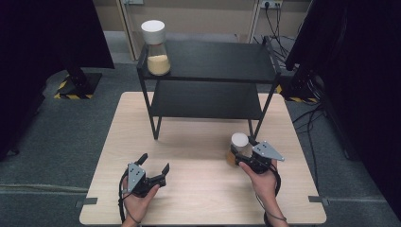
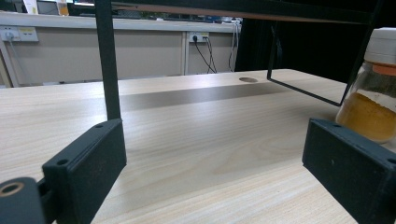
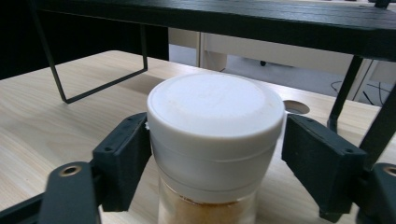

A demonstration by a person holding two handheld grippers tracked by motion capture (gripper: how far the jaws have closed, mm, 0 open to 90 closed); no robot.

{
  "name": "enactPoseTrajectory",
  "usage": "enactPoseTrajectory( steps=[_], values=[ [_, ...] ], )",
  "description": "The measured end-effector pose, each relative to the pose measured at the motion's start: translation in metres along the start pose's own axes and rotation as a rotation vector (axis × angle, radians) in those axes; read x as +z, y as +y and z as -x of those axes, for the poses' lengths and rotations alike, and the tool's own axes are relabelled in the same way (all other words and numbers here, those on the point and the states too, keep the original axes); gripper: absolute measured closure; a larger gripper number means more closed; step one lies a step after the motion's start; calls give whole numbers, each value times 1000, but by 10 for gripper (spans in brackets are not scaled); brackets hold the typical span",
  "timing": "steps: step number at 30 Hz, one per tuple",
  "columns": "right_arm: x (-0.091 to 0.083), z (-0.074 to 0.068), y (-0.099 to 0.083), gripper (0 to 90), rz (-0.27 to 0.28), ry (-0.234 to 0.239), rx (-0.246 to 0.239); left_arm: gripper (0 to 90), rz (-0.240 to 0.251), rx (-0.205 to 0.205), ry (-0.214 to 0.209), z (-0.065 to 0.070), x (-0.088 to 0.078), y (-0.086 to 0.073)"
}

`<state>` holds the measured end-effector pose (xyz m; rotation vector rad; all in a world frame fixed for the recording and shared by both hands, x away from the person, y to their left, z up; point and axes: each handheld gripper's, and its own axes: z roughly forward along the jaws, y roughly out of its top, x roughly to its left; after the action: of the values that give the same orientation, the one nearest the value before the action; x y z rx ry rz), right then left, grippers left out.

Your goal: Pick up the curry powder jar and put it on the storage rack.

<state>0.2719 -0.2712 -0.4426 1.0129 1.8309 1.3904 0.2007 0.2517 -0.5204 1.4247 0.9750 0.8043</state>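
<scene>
My right gripper has its fingers clenched on the white-lidded jar, standing on the tabletop at four o'clock, just before the shelf leg. My left gripper rests at seven o'clock, fingers released around nothing.

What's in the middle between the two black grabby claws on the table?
Just bare wooden table. In the high view, nothing lies between the left gripper and the right gripper, which has a white-capped jar between its jaws.

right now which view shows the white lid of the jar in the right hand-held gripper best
The right gripper view: the white lid sits large and sharp between the jaws. The high view shows it small; the left gripper view catches its edge.
</scene>
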Motion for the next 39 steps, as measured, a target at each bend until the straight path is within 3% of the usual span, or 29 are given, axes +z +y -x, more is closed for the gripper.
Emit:
enactPoseTrajectory(
  steps=[7,17,30,39],
  values=[
    [4,0,2,332,-5,9,-10,58,-1,2,-1,0,0,0],
    [1,-7,6,339,-14,-10,-18,58,4,6,10,3,0,-1],
    [-20,-14,30,339,69,-36,-30,58,4,7,11,3,0,-1],
    [-37,-14,54,339,168,-59,-21,58,2,9,14,4,0,0]
  ],
)
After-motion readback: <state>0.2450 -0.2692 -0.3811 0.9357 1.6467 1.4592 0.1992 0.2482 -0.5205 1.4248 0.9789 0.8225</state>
